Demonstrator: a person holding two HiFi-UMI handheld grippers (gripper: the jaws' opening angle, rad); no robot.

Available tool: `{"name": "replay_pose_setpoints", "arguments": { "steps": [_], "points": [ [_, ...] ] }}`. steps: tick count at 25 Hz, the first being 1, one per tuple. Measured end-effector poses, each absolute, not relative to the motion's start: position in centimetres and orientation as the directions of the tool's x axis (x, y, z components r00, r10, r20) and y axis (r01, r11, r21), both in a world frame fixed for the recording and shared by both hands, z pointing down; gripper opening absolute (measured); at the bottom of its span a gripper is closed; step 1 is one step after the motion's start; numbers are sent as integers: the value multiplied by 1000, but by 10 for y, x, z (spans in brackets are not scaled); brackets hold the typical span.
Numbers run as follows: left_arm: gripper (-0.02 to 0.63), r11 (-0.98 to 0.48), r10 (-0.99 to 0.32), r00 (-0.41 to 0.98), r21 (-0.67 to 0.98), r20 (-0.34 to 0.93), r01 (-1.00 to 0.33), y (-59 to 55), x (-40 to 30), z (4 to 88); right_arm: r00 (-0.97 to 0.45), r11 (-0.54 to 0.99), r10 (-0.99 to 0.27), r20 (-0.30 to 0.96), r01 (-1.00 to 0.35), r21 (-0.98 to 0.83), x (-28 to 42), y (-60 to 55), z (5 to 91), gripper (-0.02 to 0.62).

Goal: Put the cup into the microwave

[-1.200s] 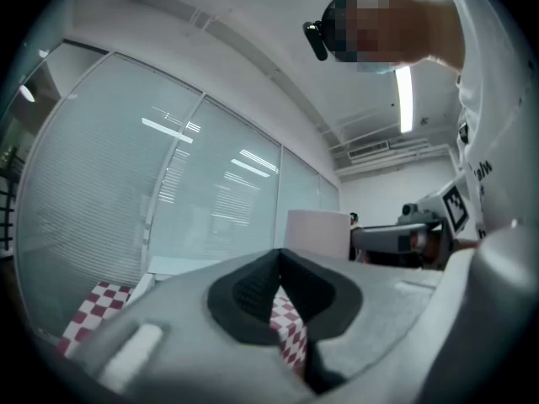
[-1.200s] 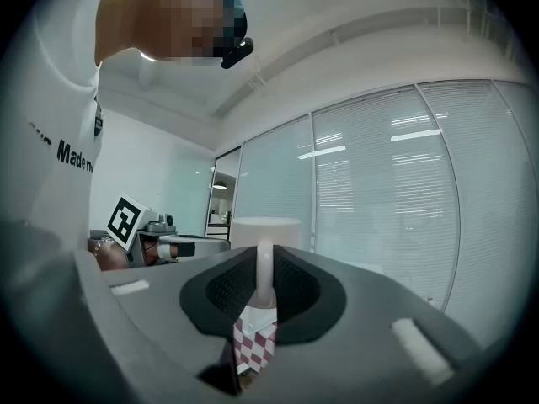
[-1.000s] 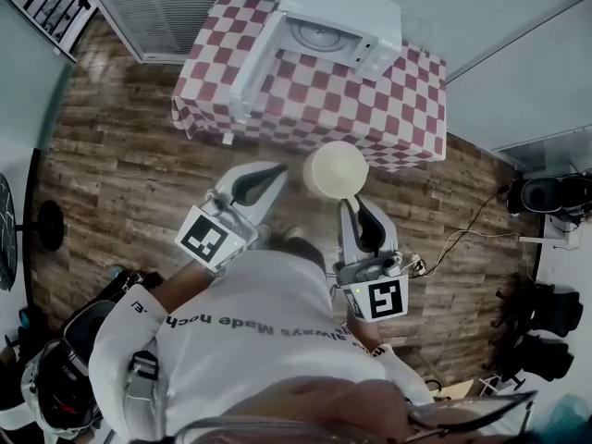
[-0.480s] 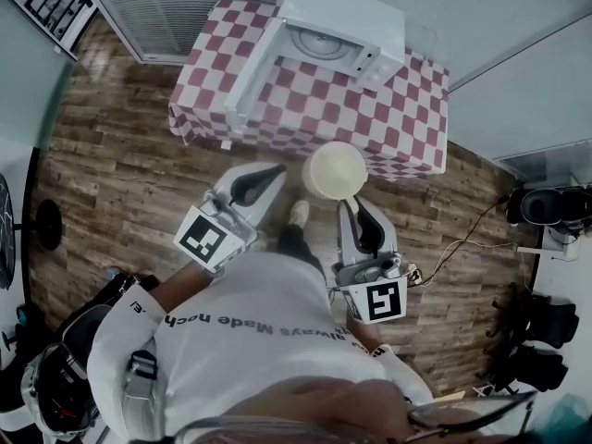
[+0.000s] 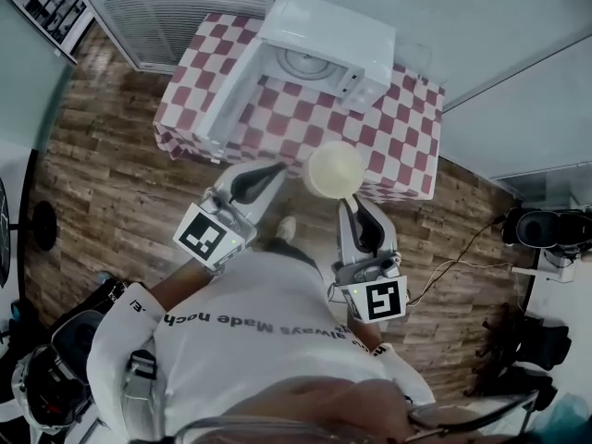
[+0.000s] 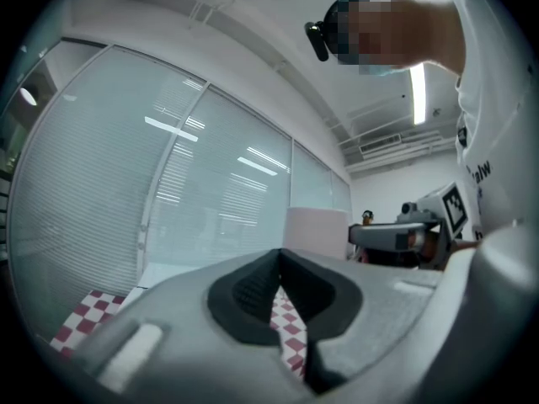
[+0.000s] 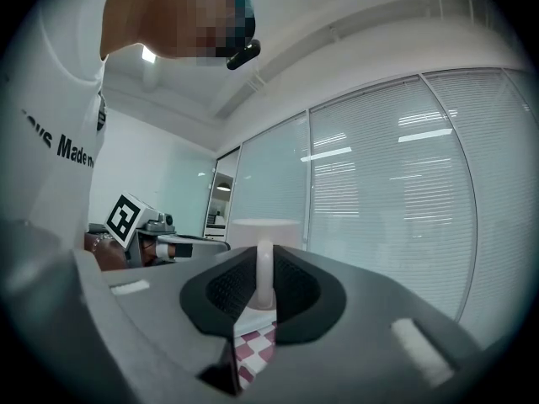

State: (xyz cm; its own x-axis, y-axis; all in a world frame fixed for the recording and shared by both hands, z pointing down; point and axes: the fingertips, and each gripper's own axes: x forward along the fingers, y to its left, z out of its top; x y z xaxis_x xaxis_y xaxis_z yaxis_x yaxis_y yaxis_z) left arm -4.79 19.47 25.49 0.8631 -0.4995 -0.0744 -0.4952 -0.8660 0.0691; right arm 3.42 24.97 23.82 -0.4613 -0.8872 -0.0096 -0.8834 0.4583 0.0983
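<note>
A cream cup [image 5: 335, 169] hangs in the air over the front edge of the checkered table [image 5: 398, 146], with my right gripper [image 5: 352, 203] shut on its handle. In the right gripper view the handle [image 7: 264, 276] stands pinched between the dark pads and the cup body [image 7: 264, 232] rises behind them. The white microwave [image 5: 324, 49] sits at the back of the table, its door [image 5: 227, 91] swung open to the left and its glass turntable [image 5: 301, 63] showing. My left gripper [image 5: 275, 169] is shut and empty, just left of the cup [image 6: 318, 228].
Wood-plank floor [image 5: 102, 174] surrounds the table. Slatted blinds [image 5: 176, 7] and glass walls stand behind it. Dark gear and a cable [image 5: 546, 229] lie on the floor at the right. The person's white shirt [image 5: 250, 331] fills the lower middle of the head view.
The person has stepped closer to the table. The held cup now hangs over the table's front edge and nearer the microwave. Both grippers keep the same state.
</note>
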Motion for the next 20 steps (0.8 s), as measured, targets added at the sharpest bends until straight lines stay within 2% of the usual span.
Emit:
{"name": "replay_pose_setpoints", "arguments": {
  "steps": [12, 20],
  "points": [
    [3, -843, -537, 841, 66, -70, -533, 145, 32, 256, -489, 485, -872, -17, -868, 105, 119, 197, 238, 43],
    [3, -832, -553, 832, 81, -47, -548, 128, 52, 267, -468, 465, -883, -43, -883, 59, 142, 177, 239, 43]
  ]
}}
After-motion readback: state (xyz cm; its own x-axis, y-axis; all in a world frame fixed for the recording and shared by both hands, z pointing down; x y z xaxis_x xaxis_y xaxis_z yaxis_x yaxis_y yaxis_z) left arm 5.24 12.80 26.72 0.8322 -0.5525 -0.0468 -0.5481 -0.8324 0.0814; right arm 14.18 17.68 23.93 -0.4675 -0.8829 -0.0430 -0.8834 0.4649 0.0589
